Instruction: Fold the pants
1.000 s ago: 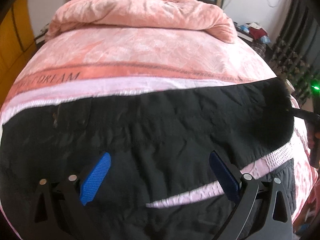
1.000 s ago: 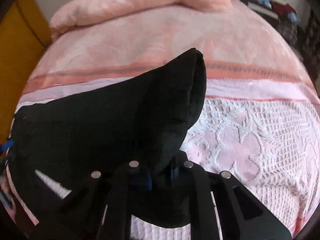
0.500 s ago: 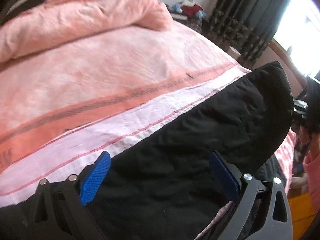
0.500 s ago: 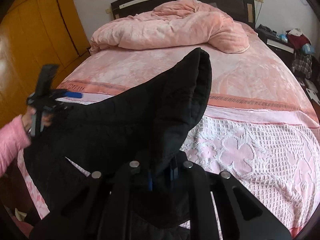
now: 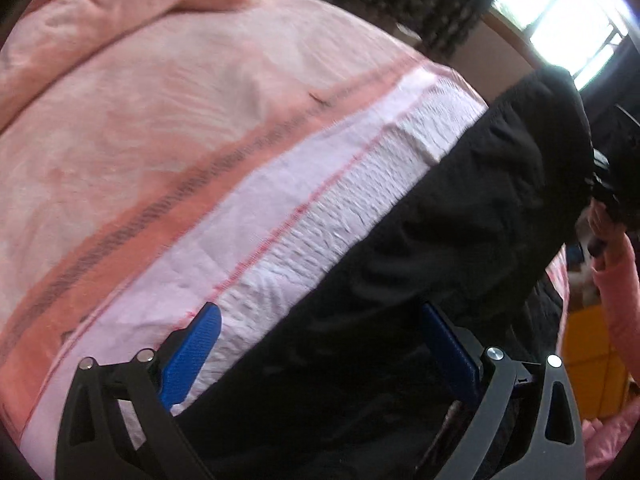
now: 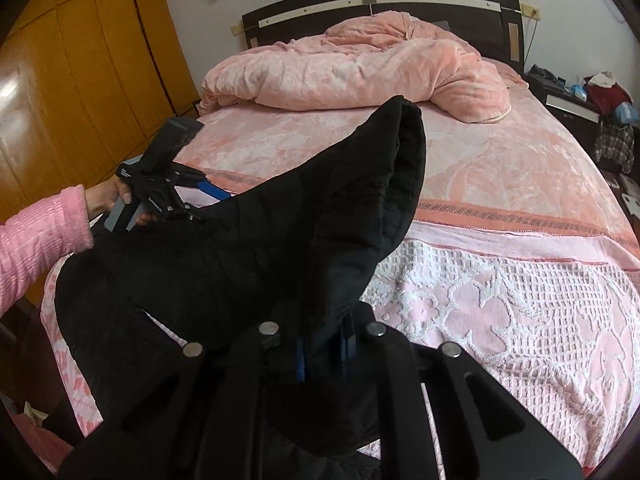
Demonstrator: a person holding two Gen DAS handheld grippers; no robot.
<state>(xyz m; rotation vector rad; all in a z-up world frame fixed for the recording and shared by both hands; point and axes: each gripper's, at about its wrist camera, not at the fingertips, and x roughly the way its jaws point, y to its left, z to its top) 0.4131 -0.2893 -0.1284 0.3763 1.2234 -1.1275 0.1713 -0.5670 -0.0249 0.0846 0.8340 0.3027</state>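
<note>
1. Right wrist view takes in the whole bed (image 6: 500,168), with the heaped quilt (image 6: 352,72) at the headboard (image 6: 384,4) and the yellow wardrobe (image 6: 72,80) at the left; none of that wardrobe or headboard shows in the left wrist view, which gives instead a bright window (image 5: 568,28) and dark curtains (image 5: 420,4).
2. Only the right wrist view shows the left gripper (image 6: 214,192) from outside, gripped by a hand (image 6: 110,200) in a pink sleeve (image 6: 38,240), its blue fingertip just at the edge of the pants (image 6: 248,248).
3. In its own view the left gripper (image 5: 320,354) stands released, blue fingers (image 5: 190,356) wide apart over the pants (image 5: 420,280); the left finger lies over the white bedspread, the right over black cloth.
4. The right gripper (image 6: 322,346) is clenched on a fold of the pants, cloth pinched between its blue pads.
5. Against a second ago, the left view has swung from square-on to tilted, and the pants' edge now runs slantwise. The right view then looked close down on the bed; now it sits higher and sees the far wall.
6. The pants are black and quilted, thick and wrinkled. One end is lifted off the bed into a peak above the right gripper; the rest drapes over the bed's near-left corner.
</note>
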